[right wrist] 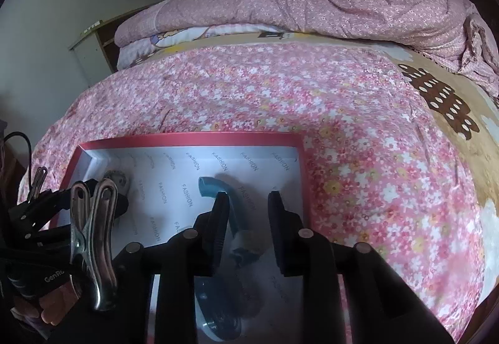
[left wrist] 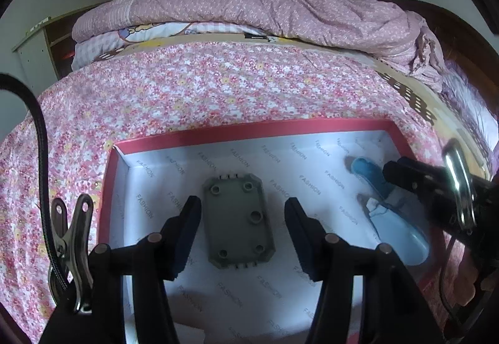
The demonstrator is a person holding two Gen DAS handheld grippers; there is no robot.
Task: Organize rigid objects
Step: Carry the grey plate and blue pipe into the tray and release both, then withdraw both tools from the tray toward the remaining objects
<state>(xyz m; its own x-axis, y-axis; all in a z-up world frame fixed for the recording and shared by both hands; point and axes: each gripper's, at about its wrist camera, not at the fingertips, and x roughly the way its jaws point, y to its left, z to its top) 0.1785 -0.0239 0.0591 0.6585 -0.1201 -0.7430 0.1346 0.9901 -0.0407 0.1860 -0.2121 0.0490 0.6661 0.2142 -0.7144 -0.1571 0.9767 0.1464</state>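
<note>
Resting on a floral bedspread (left wrist: 193,85), the red-rimmed box (left wrist: 249,129) carries a white liner printed "FASHION". Grey plate (left wrist: 238,220) lies flat inside, long axis running away from the camera, between the parted, non-touching left gripper (left wrist: 241,231) pads. Blue hook (right wrist: 215,188) lies near the box's right wall, curved end farthest; right gripper (right wrist: 248,228) straddles it, slightly open, holding nothing.

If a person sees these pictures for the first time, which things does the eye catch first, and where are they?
First comes the red box with white "FASHION" paper inside, lying on the pink floral bedspread. In it, a grey block lies flat between the open pads of the left gripper, untouched. To its right in the box lies a blue tool, with the right gripper over it.
</note>
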